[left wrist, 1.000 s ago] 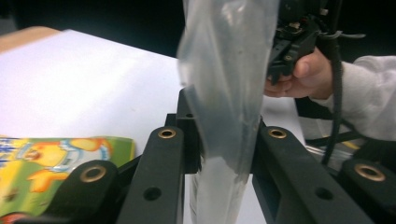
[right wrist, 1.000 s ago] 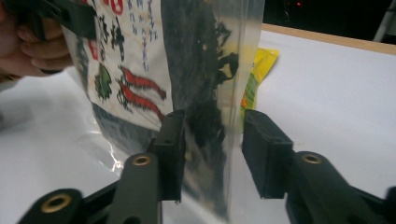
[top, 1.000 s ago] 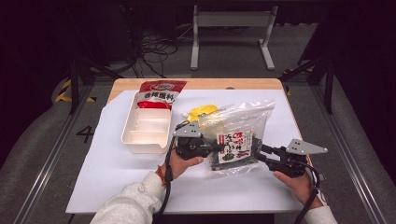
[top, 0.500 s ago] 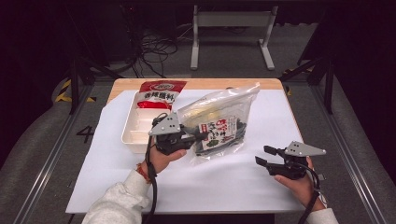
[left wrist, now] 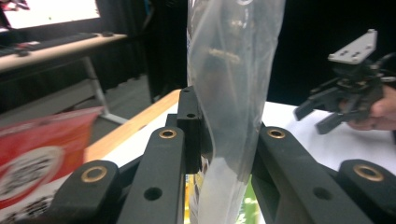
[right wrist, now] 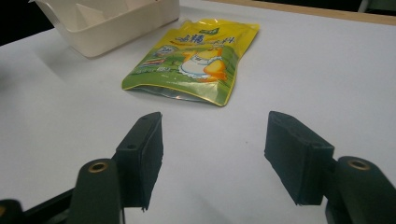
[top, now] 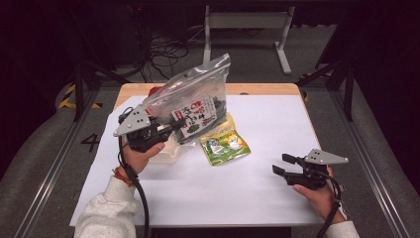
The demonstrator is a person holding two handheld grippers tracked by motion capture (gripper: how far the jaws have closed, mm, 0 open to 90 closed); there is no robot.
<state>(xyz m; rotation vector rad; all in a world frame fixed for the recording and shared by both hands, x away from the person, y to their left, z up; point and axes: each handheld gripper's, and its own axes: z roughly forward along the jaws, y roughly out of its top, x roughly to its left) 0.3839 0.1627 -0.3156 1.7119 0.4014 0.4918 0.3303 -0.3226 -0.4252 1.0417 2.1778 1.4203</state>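
A clear plastic bag (top: 195, 94) with dark contents and a red-and-white label hangs tilted above the table's left half. My left gripper (top: 173, 130) is shut on its lower edge. In the left gripper view the bag (left wrist: 231, 84) stands pinched between the black jaws of that left gripper (left wrist: 224, 144). A yellow-green snack packet (top: 224, 144) lies flat on the white table cover (top: 257, 193). My right gripper (top: 283, 165) rests low at the right; its jaws have just been opening, with nothing between them. In the right gripper view the right gripper (right wrist: 215, 158) faces the packet (right wrist: 191, 60).
A white divided container (right wrist: 107, 18) sits at the left, partly hidden under the left hand (top: 141, 153). A red packet (left wrist: 37, 154) lies beyond it. The wooden table edge (top: 257, 89) runs along the back. Bare cover lies between the packet and the right gripper.
The left gripper has carried the bag up and to the left, uncovering the yellow-green packet. The right gripper has come off the bag's right edge and its jaws have spread.
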